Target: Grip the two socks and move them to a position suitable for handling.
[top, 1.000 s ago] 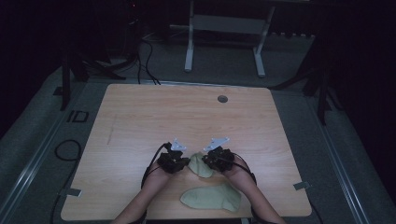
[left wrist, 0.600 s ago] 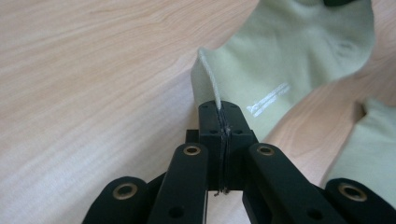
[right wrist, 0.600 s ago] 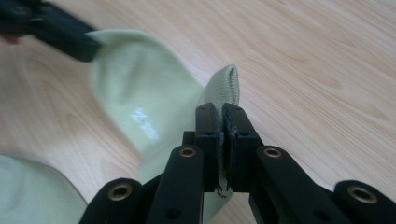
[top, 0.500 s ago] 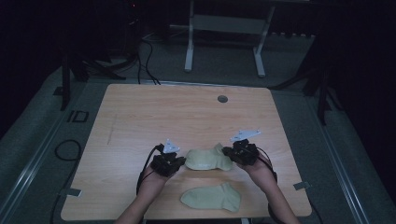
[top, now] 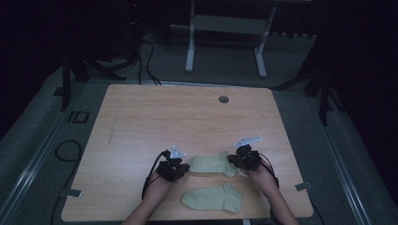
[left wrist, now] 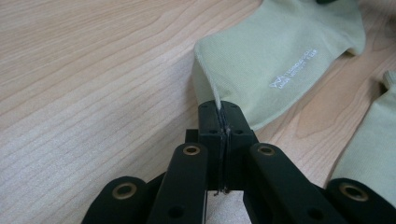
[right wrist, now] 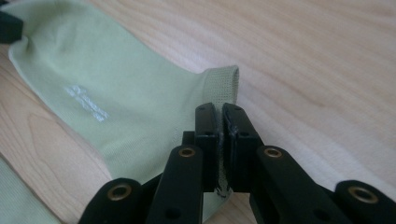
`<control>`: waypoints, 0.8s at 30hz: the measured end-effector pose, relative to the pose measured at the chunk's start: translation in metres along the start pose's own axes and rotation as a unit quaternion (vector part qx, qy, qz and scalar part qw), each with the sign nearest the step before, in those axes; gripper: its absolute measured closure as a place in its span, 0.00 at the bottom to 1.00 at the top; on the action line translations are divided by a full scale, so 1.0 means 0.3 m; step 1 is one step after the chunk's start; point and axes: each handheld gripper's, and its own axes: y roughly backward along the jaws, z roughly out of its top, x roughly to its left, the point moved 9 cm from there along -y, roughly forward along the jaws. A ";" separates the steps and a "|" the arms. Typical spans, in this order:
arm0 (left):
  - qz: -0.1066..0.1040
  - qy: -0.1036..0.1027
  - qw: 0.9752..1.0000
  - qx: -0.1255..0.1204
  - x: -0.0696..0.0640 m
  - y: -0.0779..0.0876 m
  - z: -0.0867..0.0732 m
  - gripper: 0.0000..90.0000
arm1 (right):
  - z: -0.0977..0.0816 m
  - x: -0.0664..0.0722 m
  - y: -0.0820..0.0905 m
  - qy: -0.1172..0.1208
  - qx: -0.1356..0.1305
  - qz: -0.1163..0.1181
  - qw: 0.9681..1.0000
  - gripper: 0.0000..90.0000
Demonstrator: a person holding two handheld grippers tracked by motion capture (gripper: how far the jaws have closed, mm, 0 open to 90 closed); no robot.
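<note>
Over on the left, the left gripper (top: pixel 180 168) sits low on the worktop (top: pixel 155 117), its fingers (left wrist: pixel 209 126) pressed together and pinching the edge of the pale green sock (top: pixel 213 164) — in the left gripper view you can see thin fabric caught right in the seam between the two black pads. Moving across, that sock lies stretched flat between the two hands, near the front edge of the worktop, a smooth, fine-knit light green with a small white printed logo (left wrist: pixel 294 70) on its side. On to the right, and the right gripper (top: pixel 236 160) has the other end: its fingers (right wrist: pixel 236 128) are closed tight on the fabric just below the ribbed cuff (right wrist: pixel 224 84), which stands up a little beside the pads. Nearer the person, just in front of the stretched one, a second sock (top: pixel 213 198) of the same green lies flat and untouched, its foot bent down at the right end. Farther back, a round grommet hole (top: pixel 224 99) sits in the wood.
</note>
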 end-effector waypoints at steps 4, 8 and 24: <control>0.000 0.000 1.000 0.002 -0.001 -0.007 -0.006 0.96 | -0.019 -0.003 -0.015 -0.001 0.012 -0.003 1.000 0.89; 0.021 -0.011 0.999 -0.023 0.004 0.022 0.010 0.76 | -0.013 -0.011 0.004 -0.003 0.003 -0.012 1.000 0.80; -0.008 -0.038 0.999 -0.002 -0.058 -0.031 0.044 0.99 | -0.045 0.067 0.008 0.005 -0.004 0.005 1.000 0.96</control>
